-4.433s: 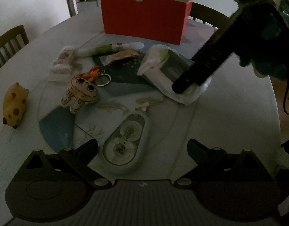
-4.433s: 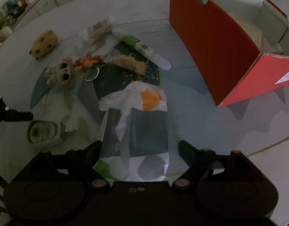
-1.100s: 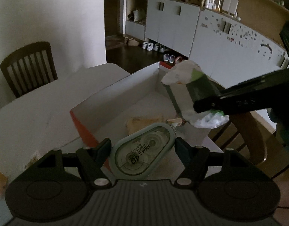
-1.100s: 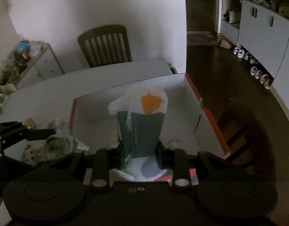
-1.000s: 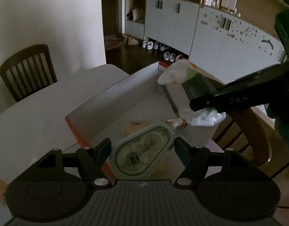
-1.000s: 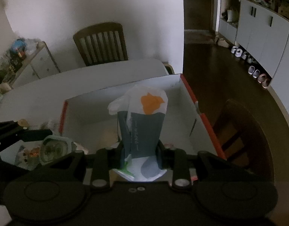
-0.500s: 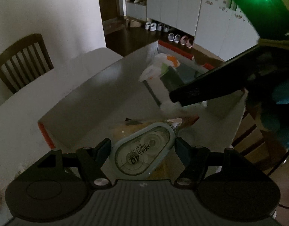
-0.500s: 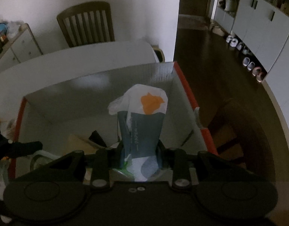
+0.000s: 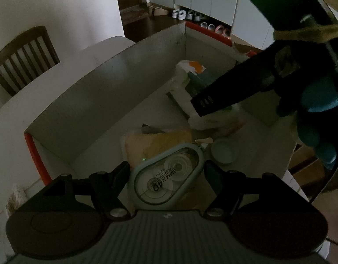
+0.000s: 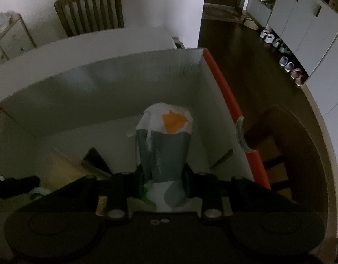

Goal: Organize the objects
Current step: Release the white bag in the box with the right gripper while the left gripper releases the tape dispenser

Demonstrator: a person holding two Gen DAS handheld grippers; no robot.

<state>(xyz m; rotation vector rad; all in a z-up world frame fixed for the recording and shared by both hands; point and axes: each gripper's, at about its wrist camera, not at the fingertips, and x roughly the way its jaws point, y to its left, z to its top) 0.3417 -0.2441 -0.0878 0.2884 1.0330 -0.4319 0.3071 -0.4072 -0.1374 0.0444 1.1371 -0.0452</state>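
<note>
My left gripper (image 9: 166, 171) is shut on a pale green correction tape dispenser (image 9: 167, 179) and holds it over the inside of the red-edged white box (image 9: 85, 92). My right gripper (image 10: 162, 176) is shut on a tissue pack (image 10: 165, 145), dark green and white with an orange patch, which points down into the same box (image 10: 58, 96). In the left wrist view the right gripper's finger (image 9: 230, 90) crosses the tissue pack (image 9: 192, 72) low inside the box. A tan packet (image 9: 155, 140) and a small round lid (image 9: 222, 154) lie on the box floor.
The box sits on a white table (image 9: 65, 66). Wooden chairs (image 10: 89, 8) stand beyond the table and one chair (image 10: 285, 145) stands right of the box. A cabinet wall with shoes (image 10: 285, 59) runs along the dark floor. A gloved hand (image 9: 316, 101) grips the right tool.
Both grippers have sunk toward the box and tilted further down. The tissue pack and the tape dispenser now hang within the box walls.
</note>
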